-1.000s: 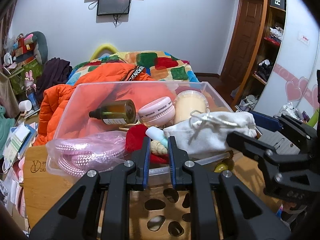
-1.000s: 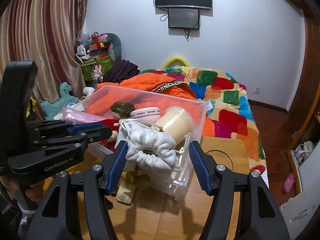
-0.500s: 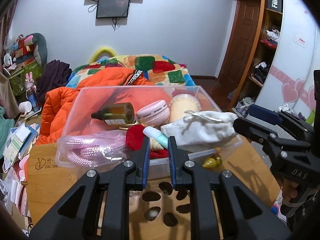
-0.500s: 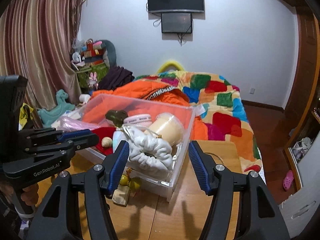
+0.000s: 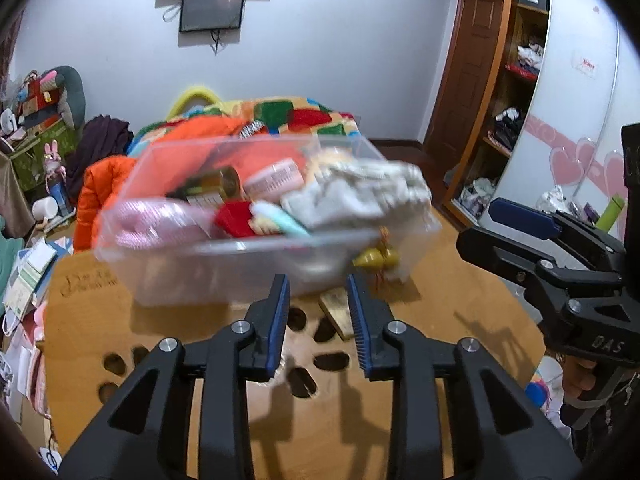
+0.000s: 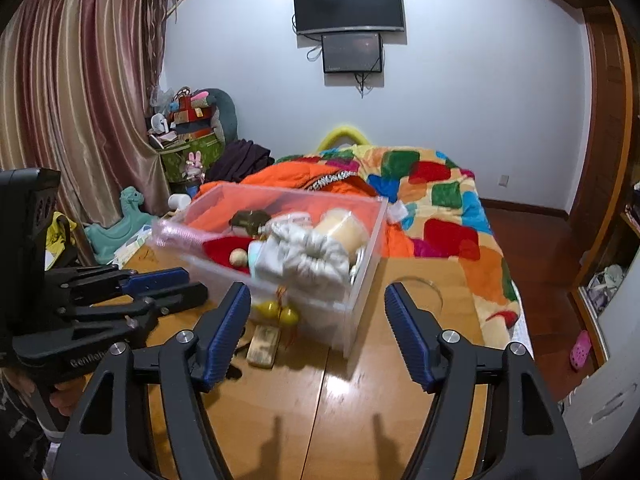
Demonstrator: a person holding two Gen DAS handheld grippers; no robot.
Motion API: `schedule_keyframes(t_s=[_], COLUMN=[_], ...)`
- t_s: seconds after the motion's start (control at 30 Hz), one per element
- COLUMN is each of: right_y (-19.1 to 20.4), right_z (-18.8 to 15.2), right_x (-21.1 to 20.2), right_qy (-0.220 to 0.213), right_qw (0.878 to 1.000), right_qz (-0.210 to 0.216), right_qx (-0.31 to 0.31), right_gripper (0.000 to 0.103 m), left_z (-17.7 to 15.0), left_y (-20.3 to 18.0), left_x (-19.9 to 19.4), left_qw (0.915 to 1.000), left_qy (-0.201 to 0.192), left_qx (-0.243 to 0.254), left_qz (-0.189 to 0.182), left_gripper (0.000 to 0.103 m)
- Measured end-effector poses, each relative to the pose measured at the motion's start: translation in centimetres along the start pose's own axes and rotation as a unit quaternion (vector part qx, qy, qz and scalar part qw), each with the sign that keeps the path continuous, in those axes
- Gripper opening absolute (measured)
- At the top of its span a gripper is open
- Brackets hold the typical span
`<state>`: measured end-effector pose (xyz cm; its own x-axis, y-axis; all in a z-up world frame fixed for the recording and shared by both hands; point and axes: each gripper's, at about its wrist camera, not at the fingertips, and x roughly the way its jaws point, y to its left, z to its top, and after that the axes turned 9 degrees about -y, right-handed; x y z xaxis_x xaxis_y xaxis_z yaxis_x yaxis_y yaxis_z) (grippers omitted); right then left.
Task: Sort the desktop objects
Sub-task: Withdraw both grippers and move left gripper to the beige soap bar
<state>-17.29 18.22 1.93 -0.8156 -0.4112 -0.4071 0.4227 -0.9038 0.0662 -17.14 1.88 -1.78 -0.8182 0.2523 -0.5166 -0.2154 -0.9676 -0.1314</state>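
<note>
Two claws hang over a wooden desk (image 6: 400, 380), both aimed at a clear bin (image 5: 248, 272) heaped with clutter. The left claw (image 5: 318, 320) is opening with nothing between its pads; the right claw (image 6: 318, 332) is opening wider, also empty.

Just in front of the bin's near wall, on the bare desk, lie the only loose pieces: a small wooden block (image 5: 336, 312) and a yellow charm (image 5: 374, 258) with red string. The block lies directly ahead of the left claw, which looks the nearer, its long axis slanting away towards the bin. From the right claw it sits ahead and to the left.

Inside the bin, a white pouch (image 6: 304, 256) tops a pink bundle (image 5: 156, 220), a red cloth (image 5: 236, 218) and a dark bottle (image 5: 220, 186). The charm, touching the bin wall just beyond the block, could snag a reach. Behind the bin, an orange jacket (image 6: 280, 184) spills off the bed.
</note>
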Motion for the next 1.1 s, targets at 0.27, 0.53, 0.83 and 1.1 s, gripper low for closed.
schedule_keyframes(t_s=[0.27, 0.53, 0.83, 1.1], right_y=[-0.9, -1.8, -0.5, 1.0], right_z=[-2.6, -3.7, -3.5, -3.3], right_x=[0.7, 1.4, 2.7, 4.3], right_qy=[0.035, 0.05, 0.056, 0.058], right_qw=[0.999, 0.998, 0.998, 0.998], right_qz=[0.005, 0.004, 0.009, 0.013], right_qx=[0.023, 0.036, 0.027, 0.017], right_gripper=[0.066, 0.066, 0.066, 0.066], left_z=[-2.0, -2.3, -2.7, -3.1], left_y=[-1.7, -2.5, -2.2, -0.1], left_x=[3.5, 5.6, 5.7, 4.1], left_qw=[0.9987, 0.9976, 0.9979, 0.9985], left_qy=[0.05, 0.069, 0.065, 0.053], left_qx=[0.008, 0.004, 0.006, -0.014], left_qz=[-0.005, -0.007, 0.001, 0.004], left_gripper=[0.029, 0.029, 0.026, 0.024])
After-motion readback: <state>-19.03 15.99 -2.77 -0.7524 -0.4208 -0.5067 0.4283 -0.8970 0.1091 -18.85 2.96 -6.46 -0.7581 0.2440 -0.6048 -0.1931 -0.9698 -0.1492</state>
